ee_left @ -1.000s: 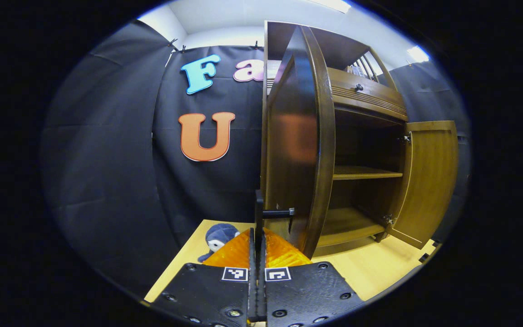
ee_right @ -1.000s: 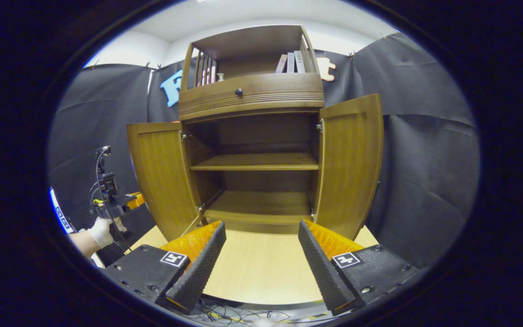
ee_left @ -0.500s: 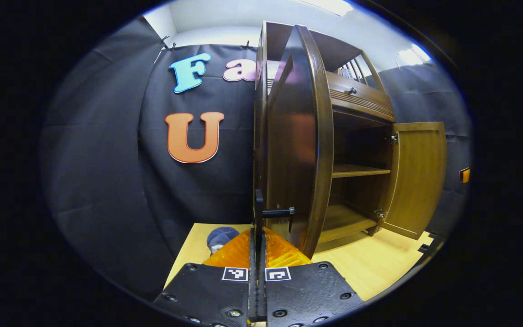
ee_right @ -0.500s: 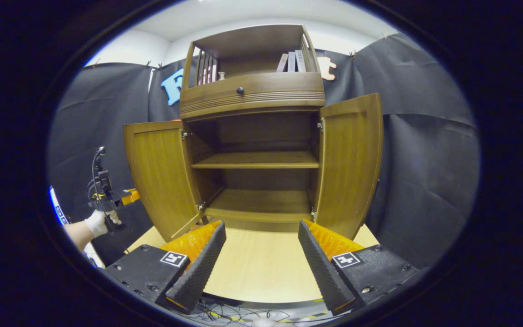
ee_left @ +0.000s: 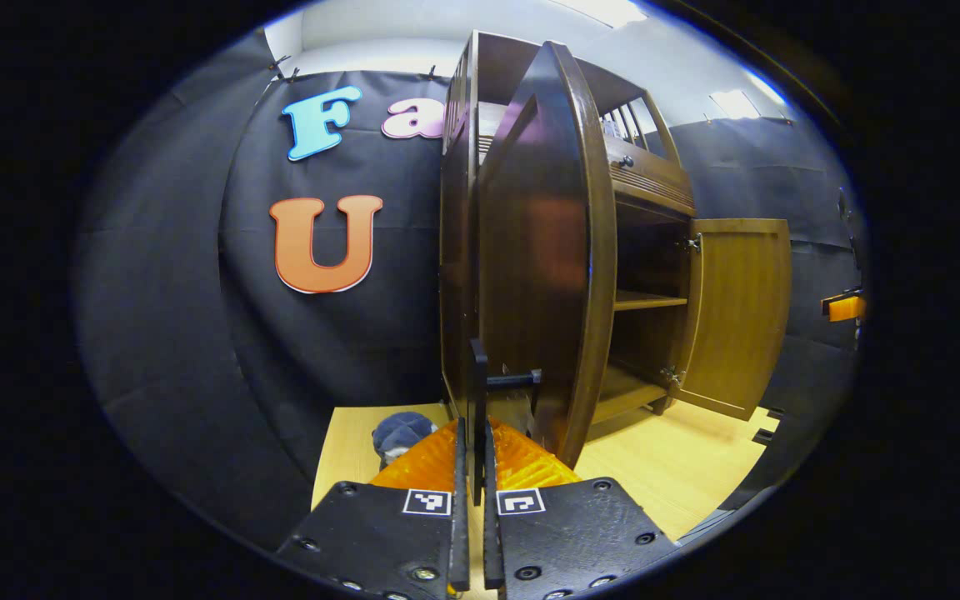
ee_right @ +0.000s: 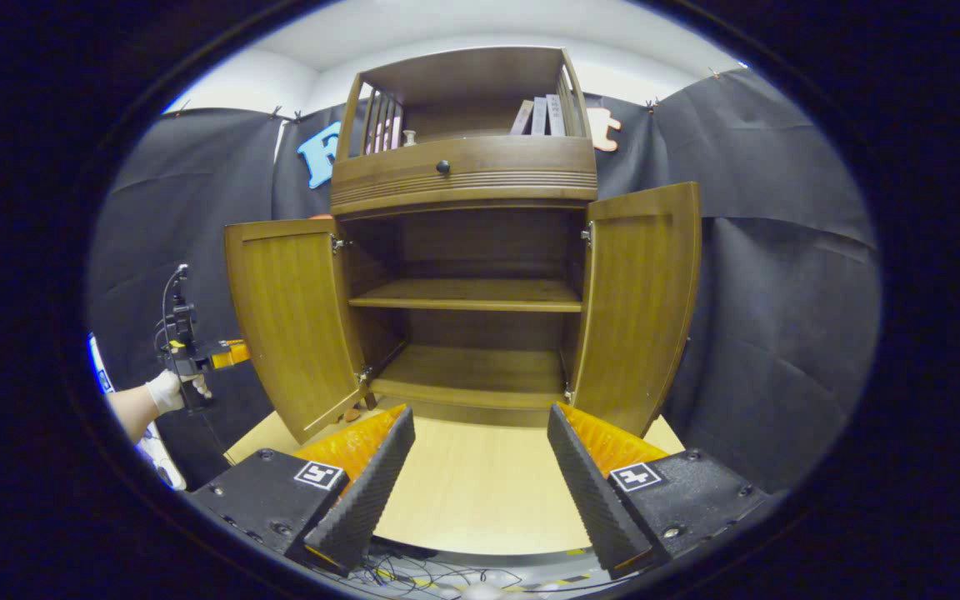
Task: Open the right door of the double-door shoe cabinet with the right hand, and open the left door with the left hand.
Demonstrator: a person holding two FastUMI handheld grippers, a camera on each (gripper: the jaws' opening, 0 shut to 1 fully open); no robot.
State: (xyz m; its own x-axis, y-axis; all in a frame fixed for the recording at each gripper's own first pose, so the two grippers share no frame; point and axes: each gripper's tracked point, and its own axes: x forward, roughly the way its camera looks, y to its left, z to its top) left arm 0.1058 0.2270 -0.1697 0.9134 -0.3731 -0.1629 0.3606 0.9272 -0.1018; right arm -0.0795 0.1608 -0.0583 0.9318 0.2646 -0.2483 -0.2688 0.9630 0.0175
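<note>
We see the shoe cabinet [ee_right: 463, 167] in brown wood. Beyond our closed left gripper [ee_left: 473, 467], the left door [ee_left: 542, 250] has a dark glossy outer face, while ahead of our right gripper [ee_right: 480, 467] the inner faces look lighter and satin. The table [ee_right: 472, 492] is pale, smooth wood.

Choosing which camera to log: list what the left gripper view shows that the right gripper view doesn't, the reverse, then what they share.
Left gripper view: left gripper shut on the handle of the left door, that door's dark outer face, a plush toy on the table. Right gripper view: right gripper open, empty; a gloved hand holding the left gripper; books up top. Shared: the shoe cabinet, left door and right door open, its inner shelf.
</note>
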